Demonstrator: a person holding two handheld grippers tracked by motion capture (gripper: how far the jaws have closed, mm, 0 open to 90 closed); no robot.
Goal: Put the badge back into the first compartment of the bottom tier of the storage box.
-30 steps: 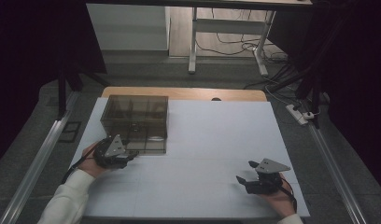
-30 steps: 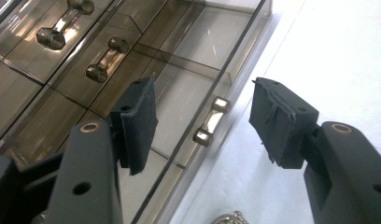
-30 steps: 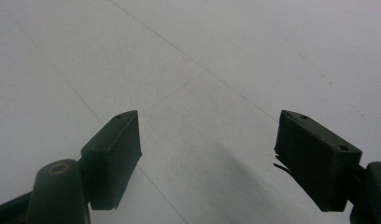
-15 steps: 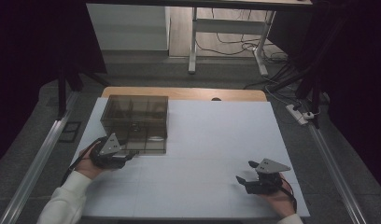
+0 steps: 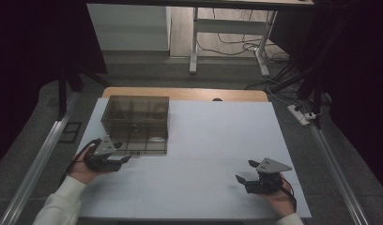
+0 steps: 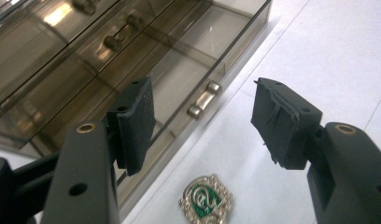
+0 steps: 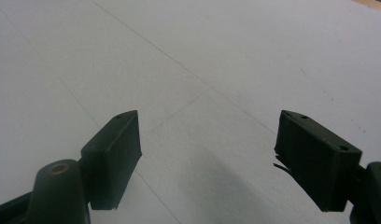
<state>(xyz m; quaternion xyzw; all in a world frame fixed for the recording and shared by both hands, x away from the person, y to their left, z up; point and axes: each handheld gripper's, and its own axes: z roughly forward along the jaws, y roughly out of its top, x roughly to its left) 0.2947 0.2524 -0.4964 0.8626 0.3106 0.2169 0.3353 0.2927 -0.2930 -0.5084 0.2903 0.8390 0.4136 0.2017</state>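
The smoked transparent plastic drawer box [image 5: 135,123] stands on the white tabletop [image 5: 213,140] at the frame's upper left. The small green-and-silver badge [image 6: 205,202] lies just before its front.

One tinted drawer box [image 5: 135,124] on one white table [image 5: 213,140]. Three small drawer knobs [image 6: 203,99] countable on its fronts. One green-and-silver badge [image 6: 206,202] beside it. Two grippers: left [image 5: 126,159], right [image 5: 244,171]. Two hands.
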